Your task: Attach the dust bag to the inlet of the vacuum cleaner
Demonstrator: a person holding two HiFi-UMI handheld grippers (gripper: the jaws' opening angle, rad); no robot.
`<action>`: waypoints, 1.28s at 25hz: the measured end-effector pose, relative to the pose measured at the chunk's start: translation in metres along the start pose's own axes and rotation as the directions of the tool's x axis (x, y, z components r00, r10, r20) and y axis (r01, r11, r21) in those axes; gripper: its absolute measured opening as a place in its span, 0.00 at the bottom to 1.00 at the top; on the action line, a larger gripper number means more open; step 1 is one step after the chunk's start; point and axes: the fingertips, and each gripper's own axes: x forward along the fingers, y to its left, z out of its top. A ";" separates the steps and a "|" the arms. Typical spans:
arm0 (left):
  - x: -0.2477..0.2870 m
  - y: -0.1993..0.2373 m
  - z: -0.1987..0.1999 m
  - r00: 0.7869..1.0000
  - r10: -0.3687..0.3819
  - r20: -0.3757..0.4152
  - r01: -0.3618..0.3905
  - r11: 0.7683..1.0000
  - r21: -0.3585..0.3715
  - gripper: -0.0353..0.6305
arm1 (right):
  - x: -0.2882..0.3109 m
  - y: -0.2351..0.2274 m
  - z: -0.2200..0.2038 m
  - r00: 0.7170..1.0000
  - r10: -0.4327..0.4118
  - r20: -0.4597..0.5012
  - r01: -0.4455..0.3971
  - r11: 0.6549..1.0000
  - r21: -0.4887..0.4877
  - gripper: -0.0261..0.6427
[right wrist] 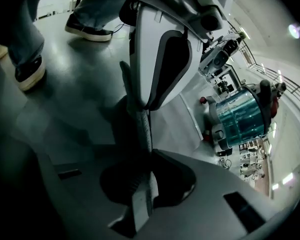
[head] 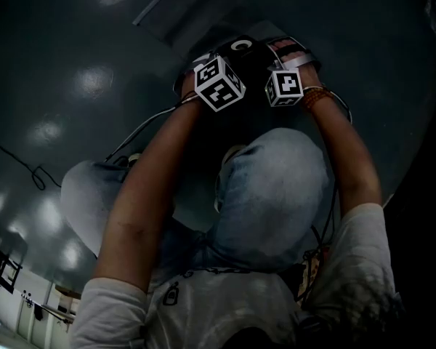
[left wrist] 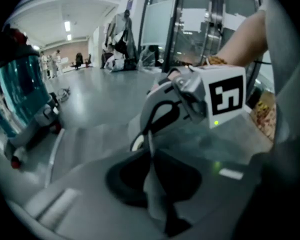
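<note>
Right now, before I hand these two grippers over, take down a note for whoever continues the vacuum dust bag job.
Left gripper: fingers together, nothing held.
Right gripper: fingers together, nothing held. The two face each other, close together, above the floor.
Vacuum cleaner, with a teal see-through canister, stands on the floor off to one side; neither gripper touches it.
Dust bag and inlet: in no view.
Done: cannot tell.
Left: find the bag, check the inlet, fit the bag if it is not on.
</note>
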 end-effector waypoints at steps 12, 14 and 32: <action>-0.117 0.094 0.033 0.985 0.161 -0.060 -0.132 0.934 0.330 0.37 | -0.043 -0.135 0.072 0.999 0.031 0.008 -0.032 0.992 0.119 0.09; -0.137 0.103 0.038 0.983 0.178 -0.044 -0.150 0.920 0.363 0.37 | -0.047 -0.153 0.085 0.998 0.055 -0.014 -0.052 0.989 0.136 0.09; -0.291 0.207 0.076 0.908 0.407 0.095 -0.410 0.823 0.393 0.12 | -0.107 -0.319 0.183 0.995 -0.098 -0.030 0.101 0.987 0.123 0.09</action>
